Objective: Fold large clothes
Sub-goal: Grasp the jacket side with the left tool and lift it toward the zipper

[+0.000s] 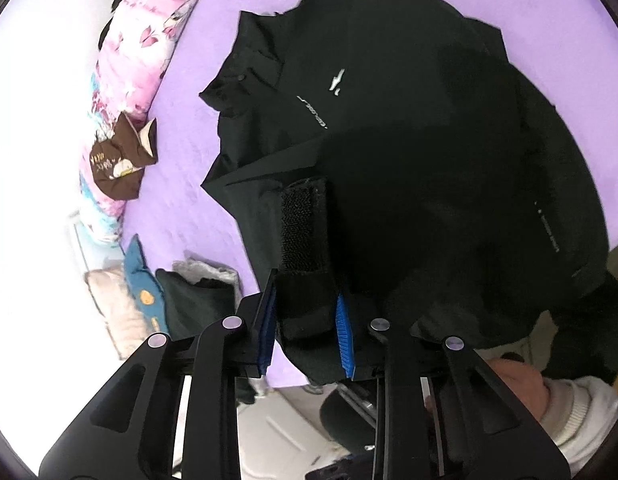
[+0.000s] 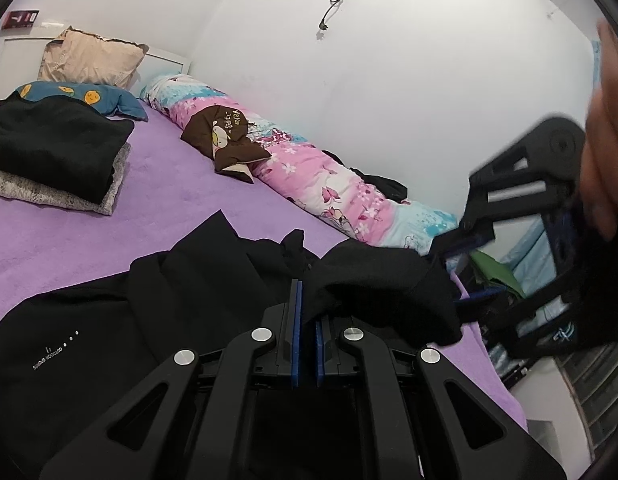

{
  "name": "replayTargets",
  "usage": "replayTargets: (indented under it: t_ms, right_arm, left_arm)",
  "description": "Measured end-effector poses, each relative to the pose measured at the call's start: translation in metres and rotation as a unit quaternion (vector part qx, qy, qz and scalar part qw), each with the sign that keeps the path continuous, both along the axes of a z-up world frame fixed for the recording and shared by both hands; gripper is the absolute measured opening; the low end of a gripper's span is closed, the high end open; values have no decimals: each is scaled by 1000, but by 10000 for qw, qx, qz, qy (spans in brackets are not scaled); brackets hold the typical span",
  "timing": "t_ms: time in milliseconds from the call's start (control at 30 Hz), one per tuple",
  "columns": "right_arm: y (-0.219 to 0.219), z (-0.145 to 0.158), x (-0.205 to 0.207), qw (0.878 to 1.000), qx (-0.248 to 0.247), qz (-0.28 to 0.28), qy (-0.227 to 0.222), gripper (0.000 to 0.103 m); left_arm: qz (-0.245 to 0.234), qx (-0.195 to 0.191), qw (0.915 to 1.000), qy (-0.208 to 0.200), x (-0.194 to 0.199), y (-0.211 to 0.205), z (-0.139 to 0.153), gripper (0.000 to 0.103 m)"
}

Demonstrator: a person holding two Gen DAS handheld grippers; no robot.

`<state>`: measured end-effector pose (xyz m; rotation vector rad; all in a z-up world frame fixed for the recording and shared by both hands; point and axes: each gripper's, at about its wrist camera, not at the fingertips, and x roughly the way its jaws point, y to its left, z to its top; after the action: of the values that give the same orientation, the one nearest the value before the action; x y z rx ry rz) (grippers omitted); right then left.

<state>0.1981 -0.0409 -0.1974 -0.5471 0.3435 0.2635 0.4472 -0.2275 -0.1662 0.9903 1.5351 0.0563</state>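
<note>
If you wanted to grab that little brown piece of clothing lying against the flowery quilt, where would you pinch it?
Probably the brown garment is best taken at its pale lower corner, coming from the open purple bed side. That corner sticks out loose onto the sheet, while the rest leans on the floral quilt by the wall.

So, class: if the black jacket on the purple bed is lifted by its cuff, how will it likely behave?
The black jacket is probably floppy: it lies in soft folds, and its cuff bends between the left gripper's fingers. It likely drapes and trails rather than lifting flat. Its smooth shell may slide easily over the purple bed.
</note>
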Motion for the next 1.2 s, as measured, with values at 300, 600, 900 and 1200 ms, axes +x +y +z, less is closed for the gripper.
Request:
replayTargets:
  t_ms: [300, 600, 900, 1200]
  right_arm:
    - [-2, 4, -9, 9996, 171, 51, -211, 25]
    - [11, -5, -24, 9969, 233, 746, -1, 57]
    - [12, -7, -56, 9815, 358, 1880, 110, 72]
    - [10, -14, -69, 9667, 439, 2474, 482, 73]
  left_arm:
    - [639, -1176, 9910, -53, 8, 69, 38, 24]
    - [977, -2588, 9602, -389, 14, 145, 39, 23]
    - [2008, -3942, 8960, -380, -8, 242, -19, 22]
    - [2663, -4407, 8565, -363, -20, 306, -81, 20]
